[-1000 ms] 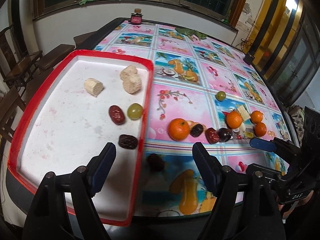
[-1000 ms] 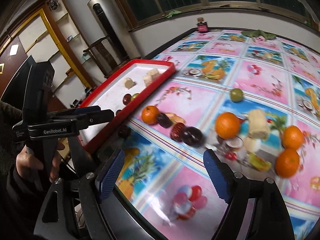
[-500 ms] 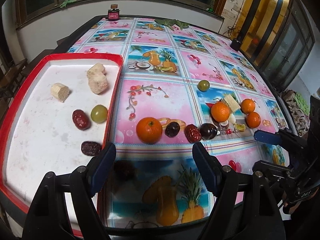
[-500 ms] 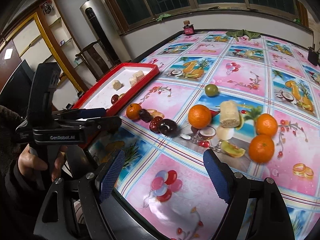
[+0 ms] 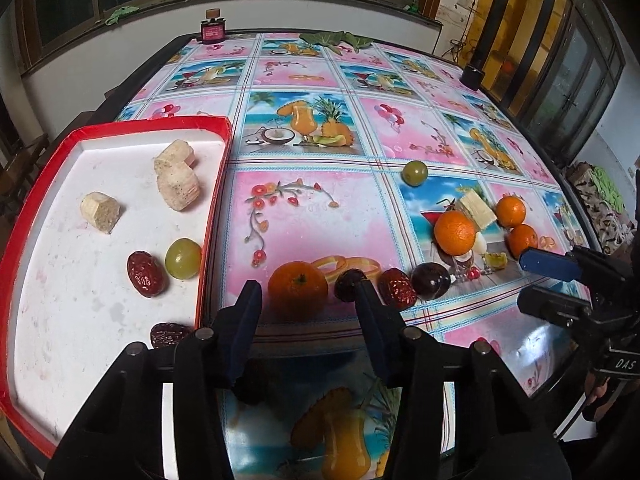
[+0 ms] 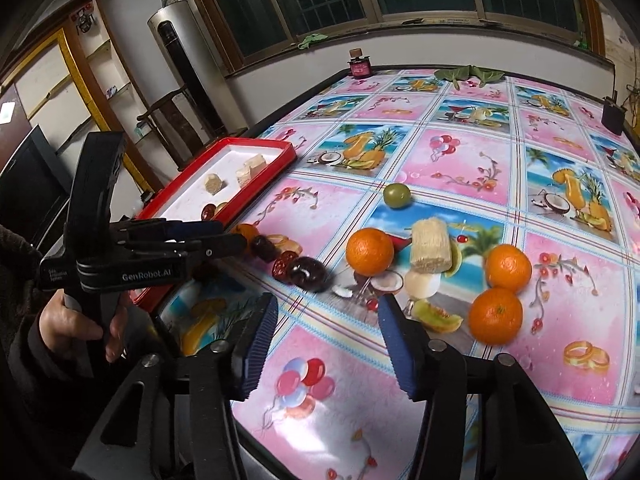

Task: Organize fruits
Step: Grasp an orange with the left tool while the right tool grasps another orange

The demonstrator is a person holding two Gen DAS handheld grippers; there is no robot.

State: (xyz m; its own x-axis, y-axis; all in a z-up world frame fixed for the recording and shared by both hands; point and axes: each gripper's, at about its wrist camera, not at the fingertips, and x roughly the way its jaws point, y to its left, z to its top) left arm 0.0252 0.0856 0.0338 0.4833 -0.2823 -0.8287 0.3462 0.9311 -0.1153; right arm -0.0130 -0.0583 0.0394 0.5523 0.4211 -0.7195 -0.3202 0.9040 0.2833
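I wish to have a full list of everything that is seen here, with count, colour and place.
tray: one, red rim, white floor, left side
pale cut pieces: four, beige, three in tray, one among oranges
oranges: four, orange, on table
grapes: two, green, one in tray, one on table
dates: three, red and dark, two in tray, one on table
dark round fruits: two, on table beside a date
jar: one, red, far edge
left gripper: one, black, jaws just closing, open, orange by tips ungripped
right gripper: one, black, jaws just closing, nothing between
hand: one, holding left gripper
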